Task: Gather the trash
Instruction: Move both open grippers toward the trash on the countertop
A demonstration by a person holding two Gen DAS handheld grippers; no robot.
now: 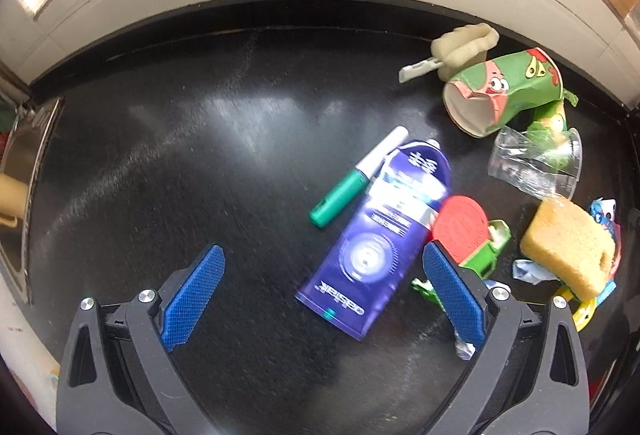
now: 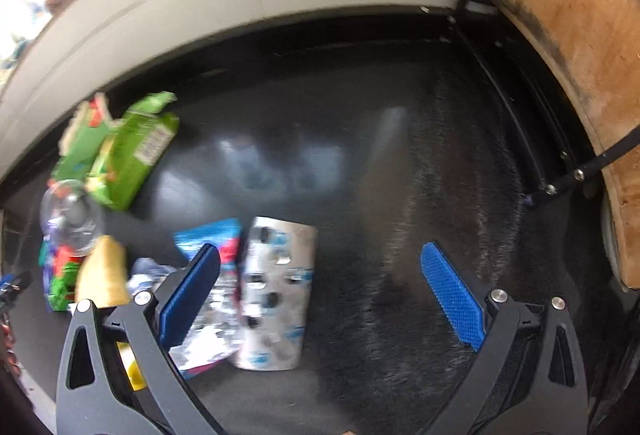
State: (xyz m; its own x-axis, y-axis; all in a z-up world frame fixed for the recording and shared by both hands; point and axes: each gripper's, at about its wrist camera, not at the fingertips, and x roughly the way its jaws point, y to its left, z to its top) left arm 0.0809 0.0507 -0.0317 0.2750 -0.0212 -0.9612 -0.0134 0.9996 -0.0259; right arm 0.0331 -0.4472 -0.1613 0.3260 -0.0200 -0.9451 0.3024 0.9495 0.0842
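1. The left gripper (image 1: 323, 277) hovers with its jaws spread wide and nothing in them, over a purple tube (image 1: 374, 235) lying flat on the black counter (image 1: 180, 155).
2. Only its camera shows the green marker (image 1: 354, 183) touching the tube, the crushed paper cup (image 1: 502, 91) and the yellow sponge (image 1: 568, 249).
3. The right gripper (image 2: 320, 293) is also spread and empty; only its view shows a silver blister pack (image 2: 276, 291) lying between its fingers, near the left one.

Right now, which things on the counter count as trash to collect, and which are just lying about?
Likely trash:
crushed paper cup
clear plastic cup
used blister pack
torn foil wrapper
green snack packet

Probably just lying about:
purple tube
green marker
yellow sponge
cream brush
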